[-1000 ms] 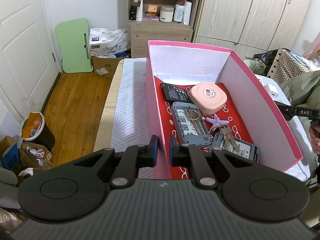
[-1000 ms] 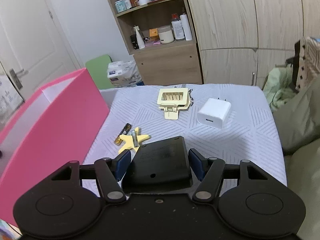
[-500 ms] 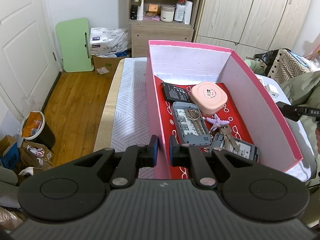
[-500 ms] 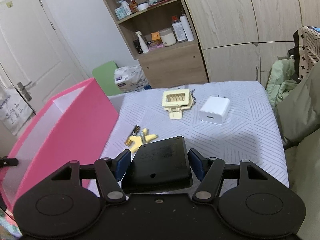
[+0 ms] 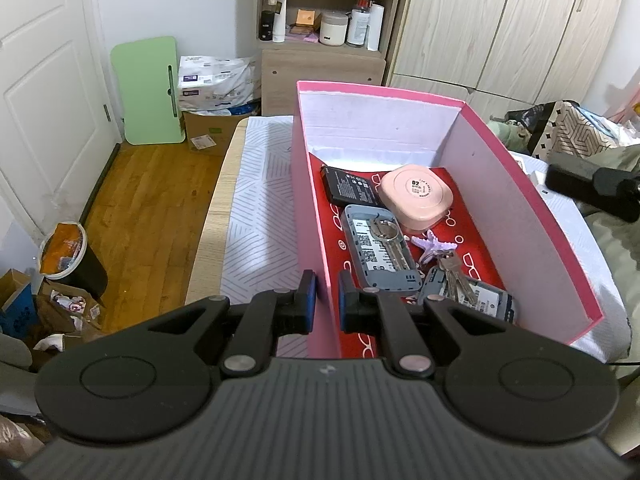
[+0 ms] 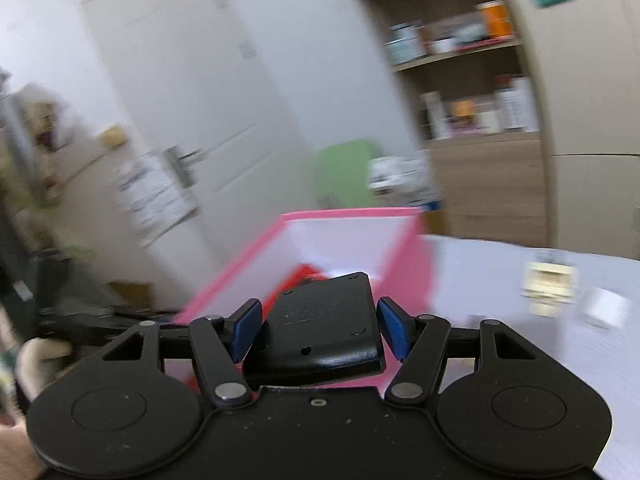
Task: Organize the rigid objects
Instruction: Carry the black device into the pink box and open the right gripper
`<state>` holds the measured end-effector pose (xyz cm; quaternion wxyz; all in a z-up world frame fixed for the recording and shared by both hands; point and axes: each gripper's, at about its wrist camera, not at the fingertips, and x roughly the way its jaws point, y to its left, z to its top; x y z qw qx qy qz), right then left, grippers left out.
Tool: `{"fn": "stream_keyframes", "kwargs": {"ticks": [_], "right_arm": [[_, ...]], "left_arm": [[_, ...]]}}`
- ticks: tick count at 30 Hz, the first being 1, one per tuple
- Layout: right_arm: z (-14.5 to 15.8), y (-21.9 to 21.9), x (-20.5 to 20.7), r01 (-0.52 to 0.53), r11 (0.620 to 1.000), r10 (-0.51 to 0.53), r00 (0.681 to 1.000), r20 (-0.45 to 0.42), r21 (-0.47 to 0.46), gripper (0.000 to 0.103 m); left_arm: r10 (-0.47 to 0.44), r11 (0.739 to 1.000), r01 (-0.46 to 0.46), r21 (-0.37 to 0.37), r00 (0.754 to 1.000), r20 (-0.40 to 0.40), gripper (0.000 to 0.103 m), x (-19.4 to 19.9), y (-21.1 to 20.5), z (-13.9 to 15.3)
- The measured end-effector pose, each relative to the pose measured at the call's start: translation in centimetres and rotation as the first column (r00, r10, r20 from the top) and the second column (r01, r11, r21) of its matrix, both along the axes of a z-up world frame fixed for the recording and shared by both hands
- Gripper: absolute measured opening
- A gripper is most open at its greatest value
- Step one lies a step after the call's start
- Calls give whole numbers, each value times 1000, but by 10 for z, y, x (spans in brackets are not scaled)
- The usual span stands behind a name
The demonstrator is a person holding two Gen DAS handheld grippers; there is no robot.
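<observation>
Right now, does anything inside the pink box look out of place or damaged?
Nothing looks damaged. In the pink box the items lie loosely: one key set rests on top of a grey device, and more keys overlap another device.

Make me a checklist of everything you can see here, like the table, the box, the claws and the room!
Surface: table under a white patterned cloth.
Job's things: pink box holds a battery, pink round case, grey device and keys. A cream clip and white charger wait on the cloth.
Clutter: nothing seen on the table.
Grippers: left claw pinches the box's wall; right claw carries a black device toward the box.
Cables: nothing seen.
Surroundings: door, shelf, wardrobe, bin, wooden floor.
</observation>
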<state>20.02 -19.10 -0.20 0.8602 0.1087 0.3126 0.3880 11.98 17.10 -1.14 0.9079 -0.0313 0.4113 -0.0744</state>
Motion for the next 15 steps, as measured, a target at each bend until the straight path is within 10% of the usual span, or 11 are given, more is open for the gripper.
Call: {"fn": "stream_keyframes", "kwargs": {"ticks": [15], "right_arm": [[-35,142,5,-312,919,260,939,-224,-242,68]], "left_arm": [[-17,999,18,-48,1000,18,10,-2,10,-3]]}}
